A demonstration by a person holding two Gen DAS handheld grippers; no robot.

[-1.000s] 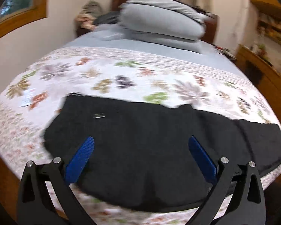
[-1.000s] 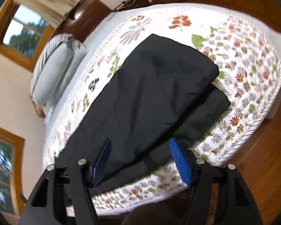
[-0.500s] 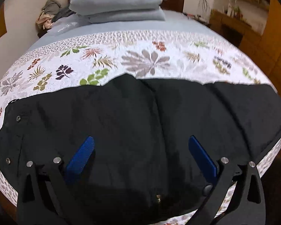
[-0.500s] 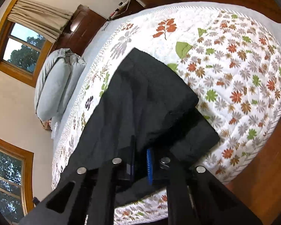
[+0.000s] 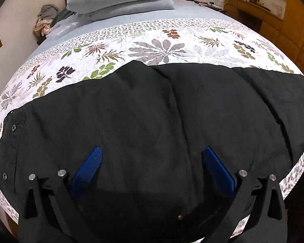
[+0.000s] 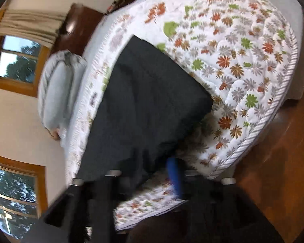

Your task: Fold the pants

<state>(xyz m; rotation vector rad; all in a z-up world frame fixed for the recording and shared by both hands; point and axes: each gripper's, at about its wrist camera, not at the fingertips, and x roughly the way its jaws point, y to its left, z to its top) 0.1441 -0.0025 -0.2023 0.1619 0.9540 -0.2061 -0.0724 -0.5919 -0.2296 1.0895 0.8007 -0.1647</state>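
Pants (image 5: 152,121), black, lie spread across the near edge of the bed (image 5: 162,34) on its flowered quilt, waistband with its snaps at my left and the legs running off to my right, one leg laid over the other. My left tongs (image 5: 152,164) hang over the seat of the pants with the blue pads standing wide apart and nothing pinched between them; I cannot tell whether the tips touch the cloth.

My right tongs (image 6: 150,174) are at the hem end, and the view there is blurred. Their jaws are opening; I see one blue pad clear beside the cloth and the other is hidden against the dark fabric, so a fold of hem lies between them but I judge it is no longer pressed.

I take the step in hand to be getting a hold for the crosswise fold, leg ends toward the waist. Next I need both layers of the hem caught squarely in my right tongs, while the left pins or lifts the waist end so the cloth does not drag.
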